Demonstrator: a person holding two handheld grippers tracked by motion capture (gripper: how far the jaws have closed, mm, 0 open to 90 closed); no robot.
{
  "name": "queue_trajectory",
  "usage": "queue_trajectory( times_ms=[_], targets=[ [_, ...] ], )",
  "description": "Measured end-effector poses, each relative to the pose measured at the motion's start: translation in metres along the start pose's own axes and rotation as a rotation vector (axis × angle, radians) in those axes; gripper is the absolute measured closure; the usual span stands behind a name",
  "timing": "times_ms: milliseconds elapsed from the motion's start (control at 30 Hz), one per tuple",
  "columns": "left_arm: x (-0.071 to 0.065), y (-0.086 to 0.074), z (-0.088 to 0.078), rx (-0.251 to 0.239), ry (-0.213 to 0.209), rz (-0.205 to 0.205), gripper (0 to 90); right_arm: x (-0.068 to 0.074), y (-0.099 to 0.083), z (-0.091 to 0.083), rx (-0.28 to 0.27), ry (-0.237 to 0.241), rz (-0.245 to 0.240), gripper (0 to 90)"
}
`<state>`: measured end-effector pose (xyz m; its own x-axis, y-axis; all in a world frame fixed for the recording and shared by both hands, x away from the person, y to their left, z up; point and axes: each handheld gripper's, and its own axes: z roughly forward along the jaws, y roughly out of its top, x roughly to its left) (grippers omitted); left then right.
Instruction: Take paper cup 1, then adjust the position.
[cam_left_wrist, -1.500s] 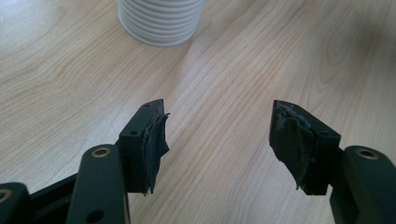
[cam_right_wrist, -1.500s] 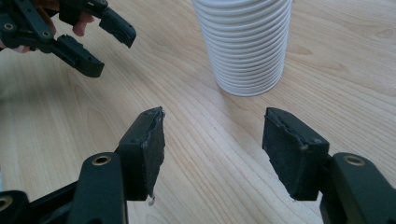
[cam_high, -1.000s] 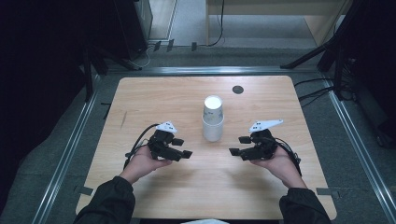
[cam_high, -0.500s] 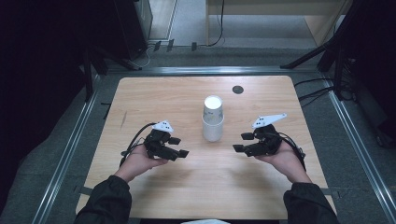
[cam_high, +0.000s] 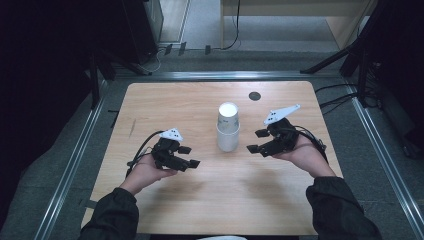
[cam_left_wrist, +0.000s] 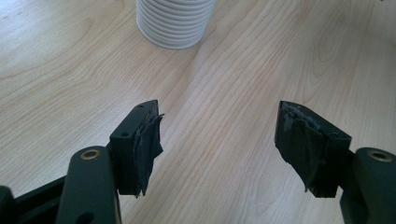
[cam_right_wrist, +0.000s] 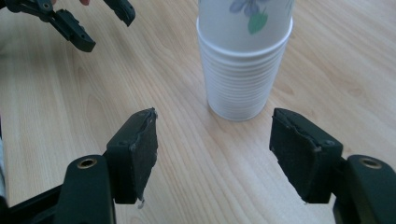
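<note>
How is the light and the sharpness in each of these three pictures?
High view: the table is lit, the surroundings are dark, and the picture is slightly soft. Left gripper view: bright and even, wood grain sharp, the stack of cups casts a faint shadow. Right gripper view: the cups are sharp, the near pads are slightly soft.

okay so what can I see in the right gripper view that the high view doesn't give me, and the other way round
Right gripper view: the ribbed rims at the foot of the stack of paper cups, a flower print on its upper cup, and its own open tongs with nothing between them.

High view: the stack's white top, both forearms, the whole table and a dark round spot on it.

Both: the stack standing upright, and the left tongs off to one side of it.
</note>
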<state>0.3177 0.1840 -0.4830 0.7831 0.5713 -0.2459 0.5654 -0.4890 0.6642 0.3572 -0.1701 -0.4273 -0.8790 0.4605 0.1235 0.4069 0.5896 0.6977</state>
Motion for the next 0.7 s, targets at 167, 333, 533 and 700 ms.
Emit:
queue_trajectory(
  times_ms=[167,333,533,700],
  targets=[
    [0.000,0.000,0.000,0.002,-0.007,0.006,31.5,-0.005,0.013,-0.002,0.023,0.008,-0.040,33.0],
    [-0.003,0.000,0.003,0.015,-0.019,0.016,31.4,-0.010,0.029,-0.002,0.051,0.029,-0.091,32.4],
    [-0.003,0.000,0.003,0.018,-0.026,0.018,31.2,-0.019,0.051,0.001,0.069,0.031,-0.121,30.6],
    [-0.004,-0.001,0.003,0.024,-0.028,0.025,31.1,-0.028,0.065,0.007,0.089,0.060,-0.147,29.1]
  ],
)
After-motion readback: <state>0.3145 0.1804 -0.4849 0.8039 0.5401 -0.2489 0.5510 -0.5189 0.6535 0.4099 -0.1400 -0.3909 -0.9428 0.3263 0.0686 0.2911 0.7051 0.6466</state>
